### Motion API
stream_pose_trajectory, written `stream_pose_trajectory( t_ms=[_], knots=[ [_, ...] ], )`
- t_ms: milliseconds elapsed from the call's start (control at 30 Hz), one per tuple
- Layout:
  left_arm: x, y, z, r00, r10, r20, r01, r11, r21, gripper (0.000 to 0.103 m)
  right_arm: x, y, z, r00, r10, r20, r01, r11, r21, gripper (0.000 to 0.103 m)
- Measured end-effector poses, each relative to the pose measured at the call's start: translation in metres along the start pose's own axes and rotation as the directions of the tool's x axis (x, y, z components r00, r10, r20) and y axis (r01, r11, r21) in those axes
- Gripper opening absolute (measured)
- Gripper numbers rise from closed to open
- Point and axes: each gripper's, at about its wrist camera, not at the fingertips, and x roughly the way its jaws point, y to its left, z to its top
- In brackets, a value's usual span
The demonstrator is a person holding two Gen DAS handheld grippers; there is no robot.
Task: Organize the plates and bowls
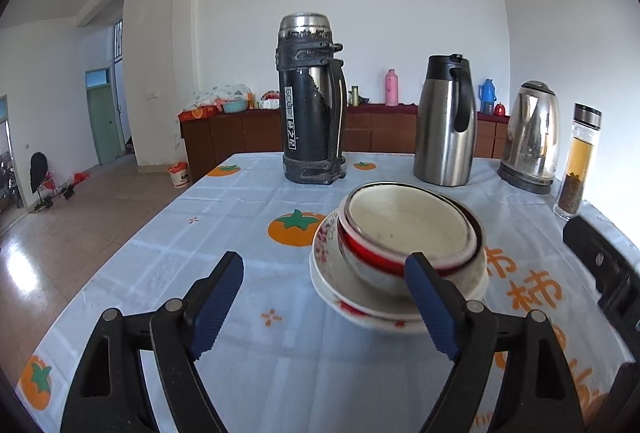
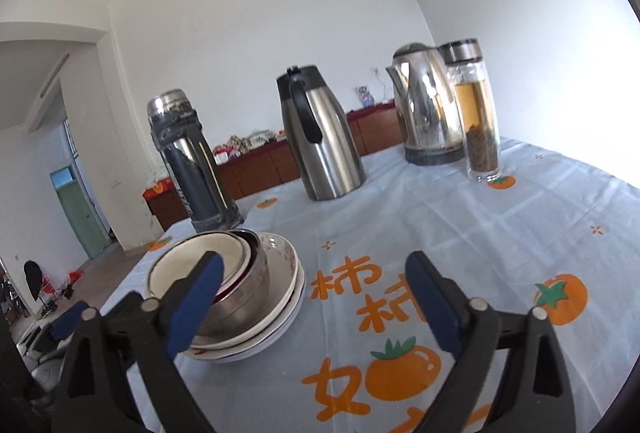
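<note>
- The dish stack [image 1: 396,257] sits on the table [image 1: 168,265], ahead and right of the left gripper [image 1: 328,297], ahead and left of the right gripper [image 2: 316,297].
- Both grippers are spread wide, holding nothing (neither clearly nearer).
- Count: apparently three nested bowls [image 2: 208,273] on two or three plates [image 2: 280,293].

1. Nested white ceramic bowls [image 1: 404,229] sit in stacked white floral plates [image 1: 332,273] on the persimmon-print tablecloth [image 1: 180,253].
2. Behind them, left to right: black steel thermos [image 1: 310,101], steel carafe [image 1: 446,121], steel kettle [image 1: 530,137], glass tea bottle [image 1: 578,161].
</note>
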Motion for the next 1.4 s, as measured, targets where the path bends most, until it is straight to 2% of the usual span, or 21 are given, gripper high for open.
stream_pose_trajectory(
  t_ms=[67, 200, 633, 900, 1200, 1400],
  knots=[
    [-0.012, 0.001, -0.005, 1.0, 0.004, 0.02, -0.005, 1.0, 0.009, 0.089, -0.013, 0.0, -0.003, 0.999, 0.001, 0.035, -0.001, 1.0, 0.001, 0.102],
    [-0.031, 0.004, -0.014, 0.999, -0.004, 0.051, 0.004, 1.0, 0.0, 0.09, -0.033, 0.005, -0.006, 0.997, -0.018, 0.072, 0.021, 0.999, -0.037, 0.103],
    [-0.07, -0.002, -0.036, 0.996, -0.008, 0.087, 0.004, 0.999, 0.045, 0.09, -0.081, 0.014, -0.02, 0.993, -0.013, 0.119, 0.025, 0.994, -0.103, 0.103],
    [-0.088, -0.002, -0.048, 0.995, -0.021, 0.096, 0.018, 0.999, 0.036, 0.09, -0.1, 0.019, -0.026, 0.992, -0.001, 0.127, 0.017, 0.992, -0.128, 0.103],
    [-0.1, -0.002, -0.054, 0.989, -0.023, 0.143, 0.018, 0.999, 0.032, 0.09, -0.118, 0.03, -0.037, 0.986, -0.021, 0.164, 0.055, 0.977, -0.208, 0.103],
    [-0.104, 0.0, -0.055, 0.988, -0.023, 0.156, 0.019, 0.999, 0.026, 0.09, -0.123, 0.027, -0.037, 0.983, -0.034, 0.178, 0.067, 0.98, -0.186, 0.103]
  ],
)
